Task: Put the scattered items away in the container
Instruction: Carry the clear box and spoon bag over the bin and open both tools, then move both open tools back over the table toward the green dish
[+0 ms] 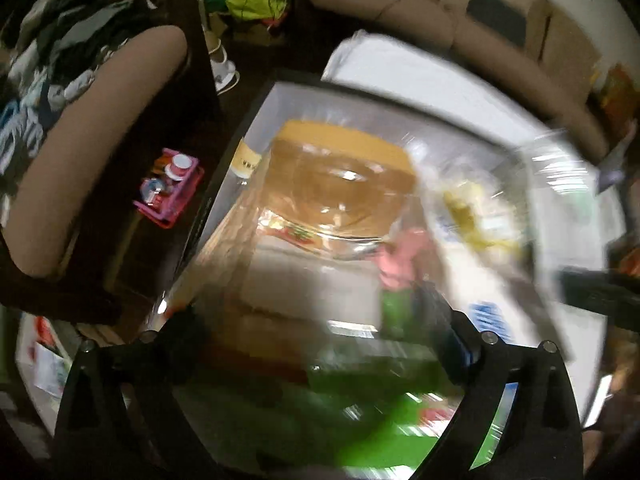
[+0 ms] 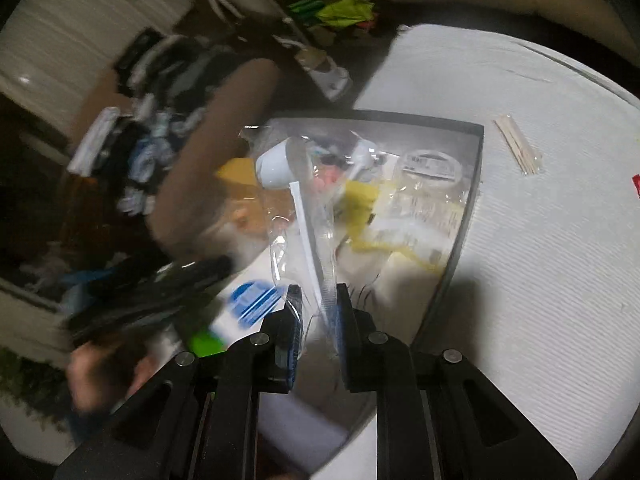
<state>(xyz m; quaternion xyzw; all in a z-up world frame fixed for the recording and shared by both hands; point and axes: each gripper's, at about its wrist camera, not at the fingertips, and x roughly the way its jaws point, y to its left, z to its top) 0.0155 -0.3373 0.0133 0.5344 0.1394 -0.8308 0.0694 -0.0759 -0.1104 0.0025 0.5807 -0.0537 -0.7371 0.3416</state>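
A dark-rimmed box stands on a white table and holds several packets, one yellow. My right gripper is shut on a clear bag with a white long-handled scoop and holds it above the box. My left gripper hovers over the same box, its fingers wide apart around a blurred green and white packet. Whether they clamp it is unclear. A brown item in clear wrap lies in the box. The left gripper also shows, blurred, in the right wrist view.
A packet of wooden sticks lies on the white table right of the box. A tan chair piled with clothes stands left of the table. A pink tray with small jars sits on the dark floor.
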